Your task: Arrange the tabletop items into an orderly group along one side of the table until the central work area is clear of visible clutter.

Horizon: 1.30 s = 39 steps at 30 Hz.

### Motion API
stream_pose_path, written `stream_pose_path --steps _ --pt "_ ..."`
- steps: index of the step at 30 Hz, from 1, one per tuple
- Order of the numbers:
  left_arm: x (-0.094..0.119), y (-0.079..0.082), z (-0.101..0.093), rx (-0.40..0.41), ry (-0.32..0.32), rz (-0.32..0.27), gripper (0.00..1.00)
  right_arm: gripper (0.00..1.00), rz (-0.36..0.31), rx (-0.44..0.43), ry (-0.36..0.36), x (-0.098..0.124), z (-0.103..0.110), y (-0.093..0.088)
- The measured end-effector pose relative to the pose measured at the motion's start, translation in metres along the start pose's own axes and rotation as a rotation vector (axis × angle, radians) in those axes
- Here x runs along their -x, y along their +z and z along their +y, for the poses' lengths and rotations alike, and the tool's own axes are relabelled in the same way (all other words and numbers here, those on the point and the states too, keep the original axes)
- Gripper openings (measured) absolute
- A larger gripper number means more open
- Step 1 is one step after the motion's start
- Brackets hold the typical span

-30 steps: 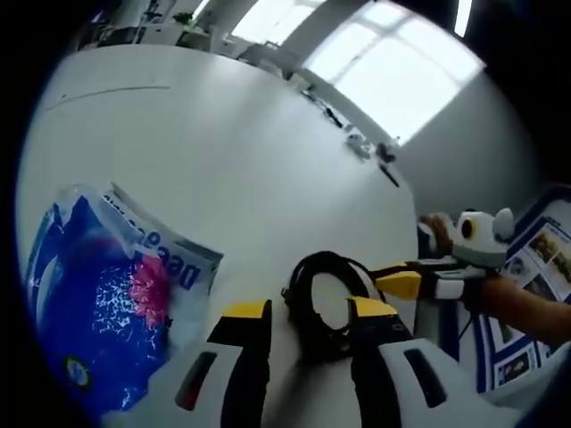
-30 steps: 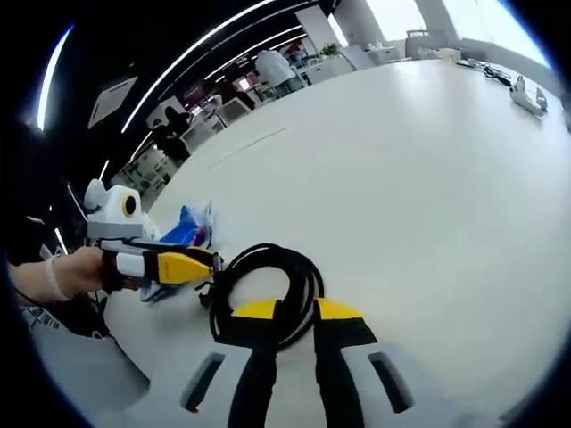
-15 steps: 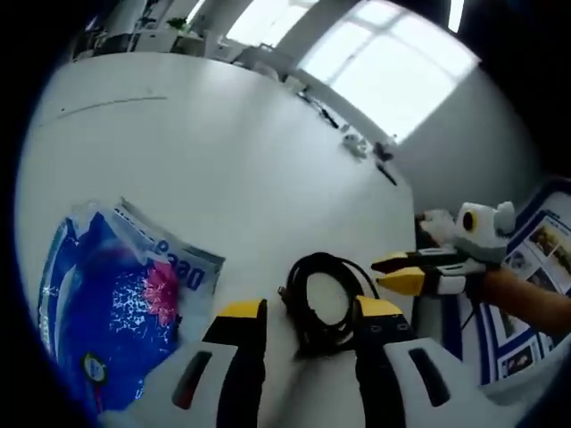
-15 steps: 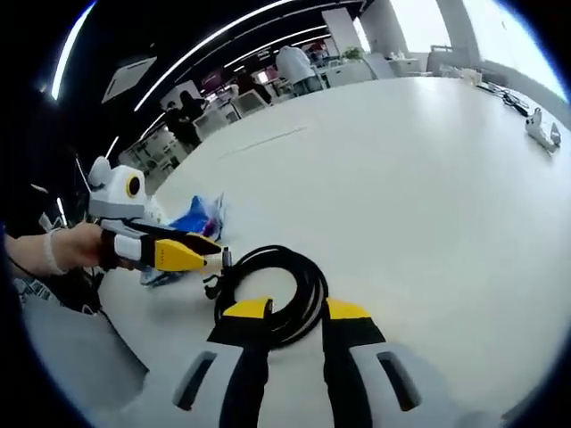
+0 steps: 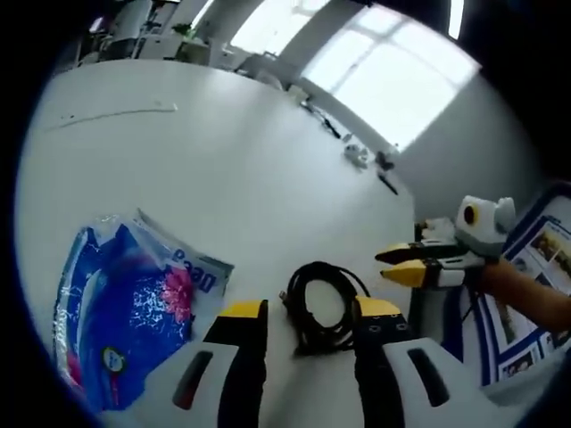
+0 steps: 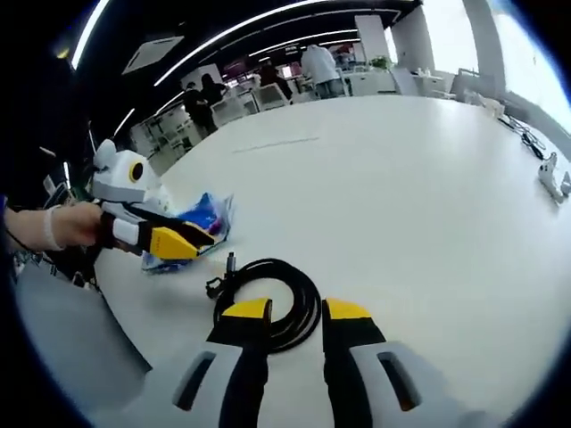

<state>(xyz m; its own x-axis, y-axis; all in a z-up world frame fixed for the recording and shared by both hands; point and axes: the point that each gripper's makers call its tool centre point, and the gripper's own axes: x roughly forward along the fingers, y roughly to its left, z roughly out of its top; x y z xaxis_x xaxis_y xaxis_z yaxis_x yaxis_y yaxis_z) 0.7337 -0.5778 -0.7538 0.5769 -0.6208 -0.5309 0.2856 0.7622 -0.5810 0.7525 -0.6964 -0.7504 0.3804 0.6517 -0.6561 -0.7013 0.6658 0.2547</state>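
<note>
Both my claws gape empty over the table [image 5: 223, 178]: left claw [image 5: 303, 310] and right claw [image 6: 296, 309] flanking the coiled cable [image 5: 321, 303], blue packet [image 5: 125, 303] at nine o'clock.

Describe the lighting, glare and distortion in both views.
Left gripper view: the windows are blown out white, the table picks up a pale sheen, and the fisheye bends the table edge; the cable and bag stay fairly sharp. Right gripper view: ceiling strip lights curve into arcs, the office behind is dim, and the cable casts almost no shadow.
</note>
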Motion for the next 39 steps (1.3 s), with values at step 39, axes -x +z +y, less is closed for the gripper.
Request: stream_pose_path --steps 39 --pt "0.096 0.005 0.034 0.002 0.203 -0.108 0.37 0.27 0.032 0.226 0.234 -0.065 0.077 0.061"
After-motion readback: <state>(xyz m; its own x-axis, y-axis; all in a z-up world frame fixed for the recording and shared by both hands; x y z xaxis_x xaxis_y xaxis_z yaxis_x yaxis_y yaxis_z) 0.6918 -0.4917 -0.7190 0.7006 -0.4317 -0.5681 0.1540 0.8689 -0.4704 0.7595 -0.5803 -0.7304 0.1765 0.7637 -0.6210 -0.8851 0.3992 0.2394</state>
